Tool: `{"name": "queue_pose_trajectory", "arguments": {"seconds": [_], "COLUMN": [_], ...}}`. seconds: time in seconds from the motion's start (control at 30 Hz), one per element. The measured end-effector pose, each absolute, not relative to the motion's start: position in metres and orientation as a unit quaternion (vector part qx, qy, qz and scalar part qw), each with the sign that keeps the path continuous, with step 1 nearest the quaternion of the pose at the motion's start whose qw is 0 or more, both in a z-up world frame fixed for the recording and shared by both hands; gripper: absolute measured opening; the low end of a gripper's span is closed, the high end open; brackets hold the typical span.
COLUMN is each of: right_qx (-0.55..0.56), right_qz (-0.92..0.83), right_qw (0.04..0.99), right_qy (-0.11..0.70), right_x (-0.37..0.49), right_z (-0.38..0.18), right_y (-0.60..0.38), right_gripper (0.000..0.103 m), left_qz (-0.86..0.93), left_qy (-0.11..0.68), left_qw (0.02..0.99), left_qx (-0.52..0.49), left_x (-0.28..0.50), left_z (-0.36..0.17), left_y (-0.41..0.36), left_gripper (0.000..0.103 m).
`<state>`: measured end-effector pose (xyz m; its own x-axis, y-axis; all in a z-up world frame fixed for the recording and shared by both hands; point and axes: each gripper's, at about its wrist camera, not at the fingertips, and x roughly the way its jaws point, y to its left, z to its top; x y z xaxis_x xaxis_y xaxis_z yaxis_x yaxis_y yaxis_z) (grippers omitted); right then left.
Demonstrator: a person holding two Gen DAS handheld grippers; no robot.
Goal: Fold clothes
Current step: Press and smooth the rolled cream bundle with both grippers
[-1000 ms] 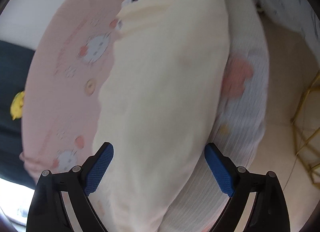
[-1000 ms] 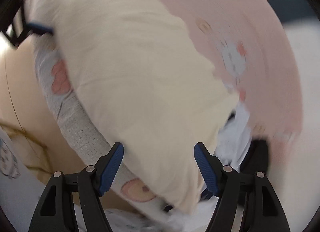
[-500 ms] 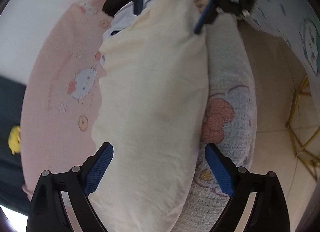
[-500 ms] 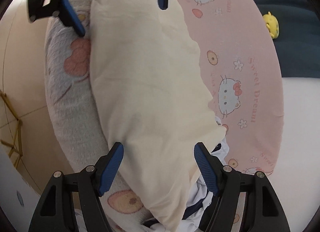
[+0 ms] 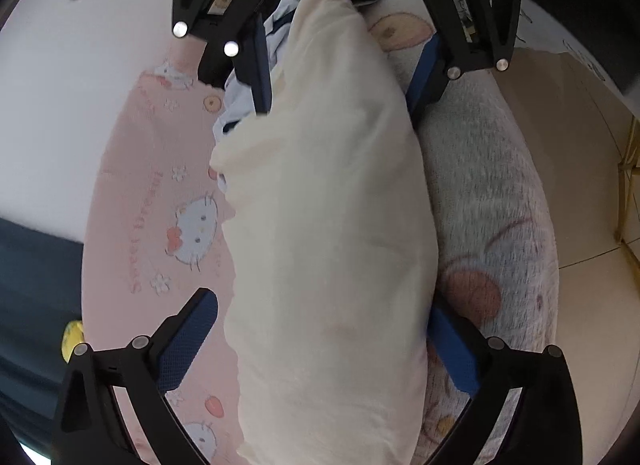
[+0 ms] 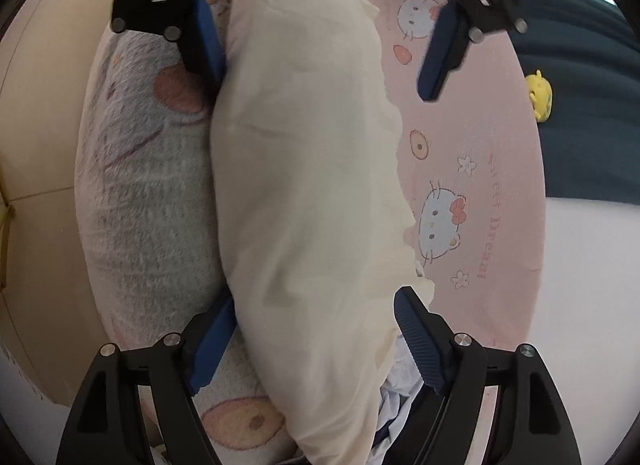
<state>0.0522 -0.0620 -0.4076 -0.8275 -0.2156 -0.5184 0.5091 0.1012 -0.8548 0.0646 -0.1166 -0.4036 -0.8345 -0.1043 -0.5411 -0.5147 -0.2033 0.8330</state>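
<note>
Left wrist view: the left claw point(image 5: 320, 345) straddles one end of a long cream garment point(image 5: 328, 225) running from 6 to 12 o'clock; its jaws have just been widening, released, though the right pad sits against the cloth. At 12 o'clock the right claw point(image 5: 340, 77) straddles the far end, also just widened and released. A pink cartoon sheet point(image 5: 160, 225) lies at 9 o'clock, a fuzzy white blanket point(image 5: 492, 201) at 3 o'clock.
</note>
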Motion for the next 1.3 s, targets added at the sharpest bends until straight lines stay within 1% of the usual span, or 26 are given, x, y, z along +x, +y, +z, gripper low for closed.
{"name": "queue_pose_trajectory", "arguments": {"seconds": [0.1, 0.2, 0.27, 0.33, 0.43, 0.57, 0.67, 0.77, 0.87, 0.9, 0.97, 1.13, 1.17, 1.2, 1.23, 1.3], "right_qx": [0.108, 0.098, 0.098, 0.108, 0.117, 0.061, 0.056, 0.067, 0.088, 0.095, 0.103, 0.121, 0.130, 0.143, 0.155, 0.180], "right_qz": [-0.665, -0.647, -0.639, -0.646, -0.660, -0.644, -0.637, -0.655, -0.675, -0.682, -0.692, -0.695, -0.699, -0.705, -0.710, -0.720], "right_qw": [0.271, 0.240, 0.218, 0.212, 0.210, 0.209, 0.217, 0.216, 0.211, 0.208, 0.205, 0.209, 0.212, 0.218, 0.224, 0.236], "right_qy": [0.687, 0.717, 0.731, 0.725, 0.712, 0.734, 0.737, 0.721, 0.701, 0.694, 0.685, 0.677, 0.670, 0.660, 0.649, 0.628], "right_x": [0.044, 0.034, 0.025, 0.019, 0.013, 0.019, 0.016, 0.014, 0.019, 0.032, 0.028, 0.032, 0.027, 0.026, 0.025, 0.022], "right_z": [-0.408, -0.419, -0.424, -0.425, -0.423, -0.434, -0.434, -0.432, -0.432, -0.432, -0.432, -0.430, -0.427, -0.424, -0.422, -0.417], "right_y": [-0.056, -0.039, -0.026, -0.026, -0.033, -0.067, -0.071, -0.060, -0.052, -0.053, -0.051, -0.046, -0.040, -0.040, -0.040, -0.039], "right_gripper": [0.082, 0.082, 0.082, 0.082, 0.082, 0.082, 0.082, 0.082, 0.082, 0.082, 0.082, 0.082, 0.080, 0.075, 0.072, 0.062], "left_qz": [0.718, 0.700, 0.699, 0.702, 0.714, 0.716, 0.710, 0.713, 0.706, 0.707, 0.705, 0.666, 0.661, 0.658, 0.657, 0.665], "left_qy": [0.636, 0.650, 0.639, 0.623, 0.599, 0.616, 0.633, 0.629, 0.624, 0.619, 0.614, 0.650, 0.655, 0.657, 0.657, 0.649], "left_qw": [0.105, 0.060, 0.035, 0.009, -0.015, -0.013, 0.002, -0.007, -0.033, -0.038, -0.044, -0.064, -0.067, -0.070, -0.074, -0.080], "left_qx": [-0.261, -0.289, -0.319, -0.346, -0.362, -0.328, -0.307, -0.309, -0.333, -0.341, -0.353, -0.359, -0.360, -0.361, -0.363, -0.362], "left_x": [0.068, 0.073, 0.074, 0.074, 0.066, 0.057, 0.055, 0.061, 0.065, 0.072, 0.088, 0.110, 0.113, 0.114, 0.116, 0.121], "left_z": [-0.408, -0.412, -0.410, -0.409, -0.407, -0.409, -0.410, -0.409, -0.413, -0.412, -0.411, -0.423, -0.425, -0.426, -0.427, -0.426], "left_y": [-0.141, -0.177, -0.199, -0.218, -0.219, -0.195, -0.187, -0.201, -0.223, -0.232, -0.247, -0.265, -0.268, -0.271, -0.273, -0.277], "left_gripper": [0.102, 0.102, 0.102, 0.102, 0.102, 0.102, 0.102, 0.102, 0.103, 0.103, 0.102, 0.102, 0.102, 0.102, 0.102, 0.102]}}
